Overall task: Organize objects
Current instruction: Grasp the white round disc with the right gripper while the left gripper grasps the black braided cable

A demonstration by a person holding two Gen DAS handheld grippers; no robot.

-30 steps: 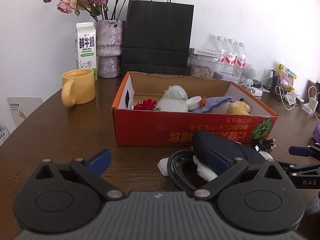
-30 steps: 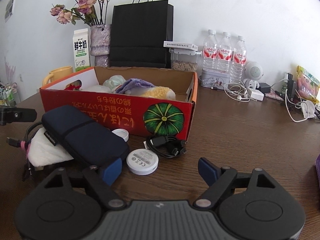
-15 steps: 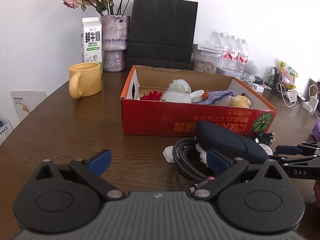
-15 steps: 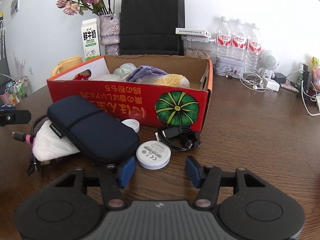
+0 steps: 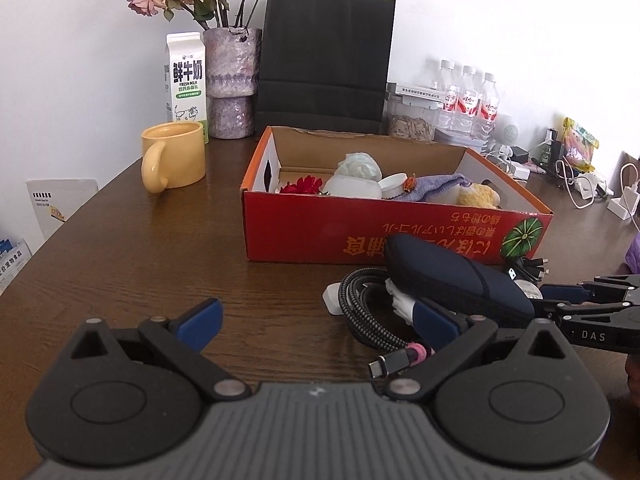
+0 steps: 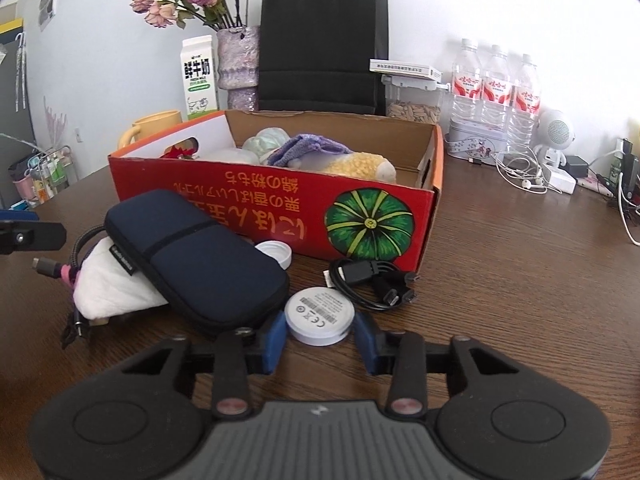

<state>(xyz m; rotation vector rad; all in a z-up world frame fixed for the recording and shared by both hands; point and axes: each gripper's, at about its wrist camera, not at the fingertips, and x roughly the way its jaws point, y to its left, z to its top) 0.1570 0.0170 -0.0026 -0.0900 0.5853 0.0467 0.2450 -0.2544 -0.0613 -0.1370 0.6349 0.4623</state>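
Before the red box (image 6: 276, 208), near the worktop's (image 6: 520, 280) front edge, lies a small heap of loose things: a white puck (image 6: 319, 315), a black cable (image 6: 372, 280), a dark pouch (image 6: 200, 256) propped on a white cloth (image 6: 108, 292), and a braided cable (image 5: 360, 312). These seem to wait outside the box because they are not yet sorted into it; the box holds soft items along its middle. The right tongs (image 6: 320, 342) sit low, half closed, one finger at each side of the puck, close beside it but not clearly pressing, so this looks like the pick in hand. The left tongs (image 5: 316, 320) hang wide and empty nearer the left edge, likely kept clear of the reach.
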